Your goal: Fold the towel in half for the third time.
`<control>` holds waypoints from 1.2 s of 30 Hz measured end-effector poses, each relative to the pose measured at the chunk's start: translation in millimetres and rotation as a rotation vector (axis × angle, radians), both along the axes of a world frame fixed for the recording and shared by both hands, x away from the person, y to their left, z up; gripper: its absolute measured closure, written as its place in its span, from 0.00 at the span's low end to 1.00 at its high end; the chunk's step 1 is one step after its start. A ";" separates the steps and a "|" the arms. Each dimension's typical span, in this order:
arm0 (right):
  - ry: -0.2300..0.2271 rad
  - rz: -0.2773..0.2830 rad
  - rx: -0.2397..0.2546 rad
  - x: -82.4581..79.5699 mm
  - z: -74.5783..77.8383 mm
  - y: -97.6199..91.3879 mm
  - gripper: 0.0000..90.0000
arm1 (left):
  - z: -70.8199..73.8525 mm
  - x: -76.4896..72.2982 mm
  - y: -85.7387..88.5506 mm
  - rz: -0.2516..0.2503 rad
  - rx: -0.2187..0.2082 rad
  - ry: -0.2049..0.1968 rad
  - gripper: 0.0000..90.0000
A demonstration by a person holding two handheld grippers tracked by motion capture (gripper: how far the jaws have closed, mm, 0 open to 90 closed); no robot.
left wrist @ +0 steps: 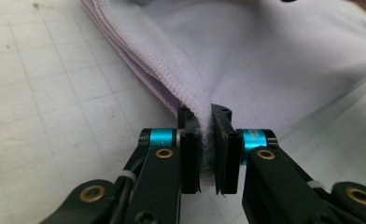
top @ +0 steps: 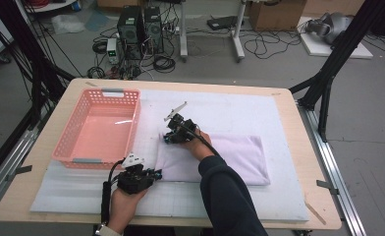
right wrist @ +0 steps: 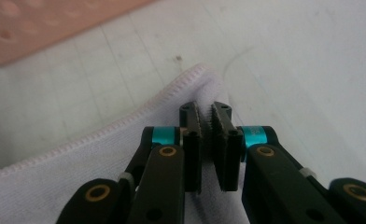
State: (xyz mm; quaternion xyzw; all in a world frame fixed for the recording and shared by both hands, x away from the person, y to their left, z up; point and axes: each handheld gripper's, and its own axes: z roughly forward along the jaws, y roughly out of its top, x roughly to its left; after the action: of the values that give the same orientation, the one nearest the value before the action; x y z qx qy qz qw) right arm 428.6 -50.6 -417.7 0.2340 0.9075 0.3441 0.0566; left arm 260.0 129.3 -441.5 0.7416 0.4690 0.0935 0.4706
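Gripping the folded towel (top: 215, 160) in both grippers' fingers (left wrist: 190, 154), pink basket (top: 102, 128) probably just beside.

No text, label, brand, number or sign can be read anywhere. The blue sleeve (left wrist: 252, 138) on one jaw arm in the left gripper view carries small dark print, too blurred to make out, and the blue sleeve (right wrist: 254, 135) in the right gripper view bears the same kind of unreadable marks.
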 end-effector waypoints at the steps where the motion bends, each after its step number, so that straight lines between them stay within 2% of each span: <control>1: -0.004 0.000 0.024 -1.0 3.5 -1.3 0.93 | 4.1 -1.2 1.9 0.002 -0.015 -0.009 0.92; 3: -0.023 0.000 0.068 -3.1 12.0 -6.9 0.93 | 11.2 -2.4 4.1 0.005 -0.067 -0.024 0.92; 7: -0.049 -0.014 0.151 -7.0 25.7 -25.1 0.93 | 19.2 -1.3 -1.5 -0.010 -0.132 -0.032 0.92; 12: -0.077 -0.033 0.170 -11.2 36.6 -47.8 0.93 | 28.3 3.9 -18.0 -0.035 -0.174 -0.043 0.92; 19: -0.108 -0.071 0.173 -16.9 50.4 -86.6 0.93 | 42.5 14.2 -56.3 -0.109 -0.164 -0.058 0.92; 23: -0.124 -0.103 0.175 -20.6 53.2 -110.8 0.93 | 46.6 18.9 -80.1 -0.152 -0.154 -0.057 0.92; 27: -0.136 -0.131 0.171 -24.2 53.0 -136.4 0.92 | 48.8 23.1 -103.0 -0.190 -0.138 -0.053 0.92; 28: -0.133 -0.140 0.171 -25.4 52.7 -142.7 0.92 | 48.8 23.1 -103.0 -0.190 -0.138 -0.053 0.92; 29: -0.134 -0.149 0.169 -26.3 52.4 -149.0 0.92 | 49.6 25.6 -114.3 -0.209 -0.132 -0.051 0.92; 32: -0.133 -0.177 0.173 -28.9 50.4 -166.6 0.92 | 49.5 28.6 -131.4 -0.236 -0.126 -0.044 0.91; 36: -0.133 -0.210 0.169 -31.0 46.9 -186.0 0.92 | 47.1 32.0 -151.3 -0.253 -0.120 -0.034 0.91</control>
State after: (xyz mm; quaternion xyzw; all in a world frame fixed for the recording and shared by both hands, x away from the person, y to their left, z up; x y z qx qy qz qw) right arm 397.6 -236.7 -370.8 0.3081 0.8401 0.4264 0.1321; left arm 292.0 -22.0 -394.4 0.7638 0.3683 0.0177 0.5298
